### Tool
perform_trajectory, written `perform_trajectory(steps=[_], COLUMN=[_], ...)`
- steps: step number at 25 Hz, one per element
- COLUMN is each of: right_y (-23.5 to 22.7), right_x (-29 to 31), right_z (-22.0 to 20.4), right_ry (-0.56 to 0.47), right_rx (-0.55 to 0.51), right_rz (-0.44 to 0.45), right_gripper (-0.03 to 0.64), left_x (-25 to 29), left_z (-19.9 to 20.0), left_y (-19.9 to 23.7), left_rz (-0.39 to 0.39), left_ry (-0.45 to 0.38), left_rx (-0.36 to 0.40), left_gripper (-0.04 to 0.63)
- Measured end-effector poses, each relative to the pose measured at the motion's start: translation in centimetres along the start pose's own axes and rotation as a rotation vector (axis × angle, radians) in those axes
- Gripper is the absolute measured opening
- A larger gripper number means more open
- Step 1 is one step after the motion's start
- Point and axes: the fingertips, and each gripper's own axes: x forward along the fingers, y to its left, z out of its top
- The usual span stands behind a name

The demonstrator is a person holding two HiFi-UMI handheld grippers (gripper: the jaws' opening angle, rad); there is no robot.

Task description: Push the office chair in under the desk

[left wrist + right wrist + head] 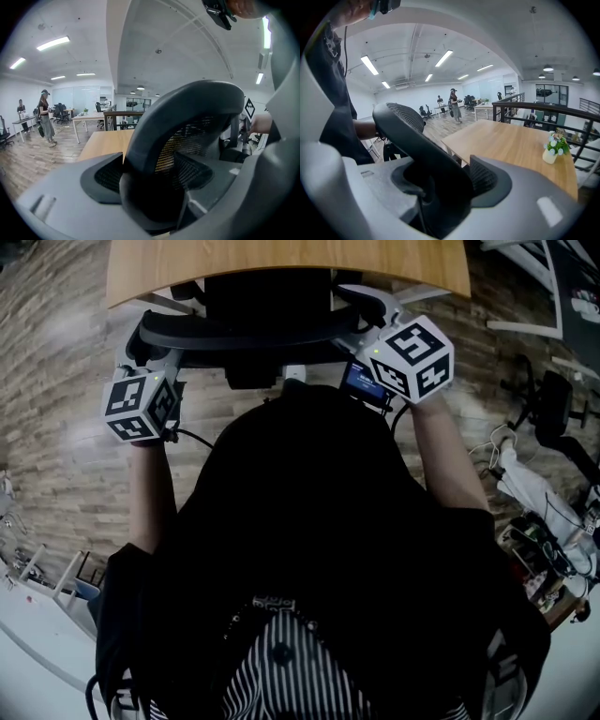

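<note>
The black office chair's backrest top rim (244, 334) lies just in front of the wooden desk (281, 259), with the seat part tucked under the desk edge. My left gripper (155, 352) clamps the rim's left end, and my right gripper (370, 320) clamps its right end. In the left gripper view the curved mesh-backed rim (187, 112) fills the gap of the left gripper (150, 187). In the right gripper view the rim (408, 131) sits between the pads of the right gripper (440, 187), with the desk top (515, 145) behind it.
A small flower pot (551, 150) stands on the desk's right side. A second chair's base (553, 409) and cables and clutter (553, 549) lie on the floor at the right. A white rack (37, 568) is at the lower left. A person (45, 117) stands far off among other desks.
</note>
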Motion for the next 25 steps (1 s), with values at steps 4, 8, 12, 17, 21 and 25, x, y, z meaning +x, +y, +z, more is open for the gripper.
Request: perform_trajectory(steps=[4, 8, 12, 17, 21, 25], right_y=[-1.2, -3.0, -4.9, -5.8, -6.4, -7.8], right_x=[0.7, 1.5, 2.6, 3.3, 4.3, 6.1], right_z=[1.0, 1.6, 2.4, 3.4, 4.5, 5.7], right_ry=[-0.017, -0.021, -0.026, -0.037, -0.041, -0.051], right_rx=[-0.009, -0.016, -0.057, -0.071, -0.064, -0.067], right_rz=[0.0, 0.028, 0.043, 0.032, 0.008, 0.0], right_gripper=[0.258, 0.255, 0.232, 0.23, 0.232, 0.232], left_x=[1.1, 2.8, 4.9, 5.3, 5.8, 7.2], left_z=[0.9, 1.5, 2.4, 3.0, 3.5, 4.0], left_y=[0.8, 1.5, 2.6, 3.5, 4.7, 6.6], left_rz=[0.013, 0.047, 0.061, 0.086, 0.081, 0.081], left_ry=[-0.029, -0.048, -0.061, -0.076, -0.068, -0.071], left_rx=[-0.007, -0.04, -0.047, -0.062, -0.064, -0.06], left_gripper=[0.333, 0.336, 0.336, 0.339, 0.341, 0.341])
